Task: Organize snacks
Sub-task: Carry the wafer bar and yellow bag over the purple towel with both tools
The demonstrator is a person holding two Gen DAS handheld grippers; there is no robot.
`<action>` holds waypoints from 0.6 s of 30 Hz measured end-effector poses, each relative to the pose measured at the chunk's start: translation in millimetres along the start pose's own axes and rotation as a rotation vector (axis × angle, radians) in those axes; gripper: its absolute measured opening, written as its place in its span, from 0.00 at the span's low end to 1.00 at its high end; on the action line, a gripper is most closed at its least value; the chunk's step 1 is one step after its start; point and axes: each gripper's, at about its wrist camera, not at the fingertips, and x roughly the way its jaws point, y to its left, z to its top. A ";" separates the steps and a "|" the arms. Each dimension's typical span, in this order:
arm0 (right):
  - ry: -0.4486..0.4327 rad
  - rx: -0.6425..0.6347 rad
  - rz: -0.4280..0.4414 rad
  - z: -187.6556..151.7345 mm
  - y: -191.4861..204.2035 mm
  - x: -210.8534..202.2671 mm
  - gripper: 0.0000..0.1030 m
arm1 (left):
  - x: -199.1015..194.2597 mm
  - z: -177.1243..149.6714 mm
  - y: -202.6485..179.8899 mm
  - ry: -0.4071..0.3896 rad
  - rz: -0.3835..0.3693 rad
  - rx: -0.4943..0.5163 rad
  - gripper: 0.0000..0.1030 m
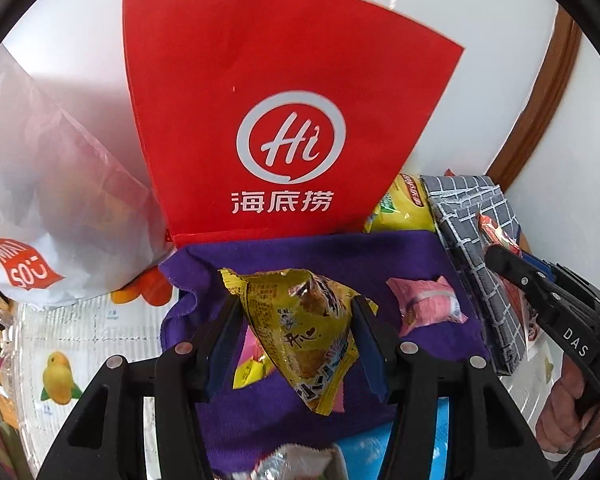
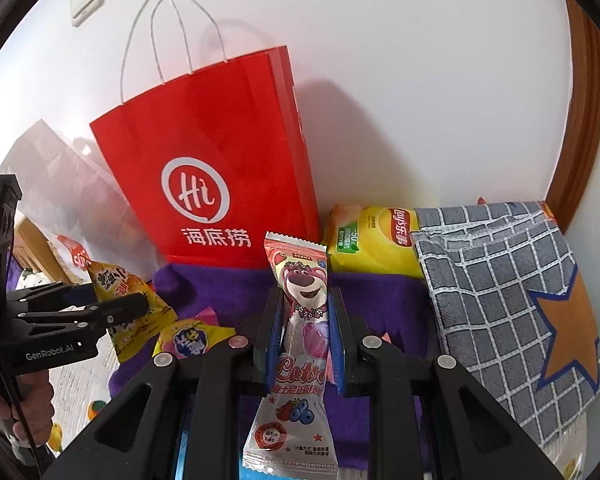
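Left gripper (image 1: 296, 320) clamps a yellow snack (image 1: 304, 332) w/ both pads, held above the purple cloth (image 1: 320, 252). Right gripper (image 2: 306, 332) is squeezed tight on a bear lolly (image 2: 300, 320), wrapper upright btwn the pads. Red bag (image 2: 220, 152) stands at the wall behind the cloth; chips (image 2: 376, 240) just right of it, touching the checked cloth (image 2: 492, 280). Pink packet (image 1: 424, 304) lies on the purple cloth.

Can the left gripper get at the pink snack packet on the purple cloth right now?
Probably not: the left gripper is shut on the yellow snack bag. The pink packet itself lies uncovered beside it.
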 end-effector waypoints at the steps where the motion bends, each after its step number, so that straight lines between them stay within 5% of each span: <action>1: 0.004 0.000 0.006 -1.1 0.0 3.6 0.21 | 5.3 -0.9 2.5 0.007 -0.010 -0.009 0.51; 18: 0.157 -0.062 -0.005 -21.6 -12.6 62.7 0.21 | 44.8 -6.4 6.7 0.089 -0.089 -0.030 0.50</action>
